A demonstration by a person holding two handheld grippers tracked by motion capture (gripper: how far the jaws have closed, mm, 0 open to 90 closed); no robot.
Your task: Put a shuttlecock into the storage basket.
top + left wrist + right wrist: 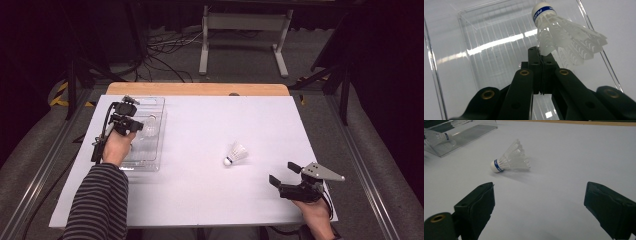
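shuttlecock pinched over the tray, second one loose on the table

while the white table (200,190) carries everything, the clear plastic tray (159,105) lies directly beneath the left gripper (134,125), its ribbed floor spreading out ahead of and below the jaws in the left gripper view. that left gripper is clenched: its two black jaws meet, pinching the skirt edge of a white shuttlecock (564,37) right at their tips. this held shuttlecock stands out ahead of the jaws and a little to one side, its cork head with the blue band pointing away from the gripper, the feathered skirt fanning back toward it, all over the tray.

the right gripper (286,175) is released, jaws standing wide apart with bare table between them. a second shuttlecock (510,158) lies on its side on the table ahead of those jaws, well apart from them and slightly toward the left jaw in the right gripper view, cork head pointing left. beyond it, farther from the right gripper, the tray's corner shows.
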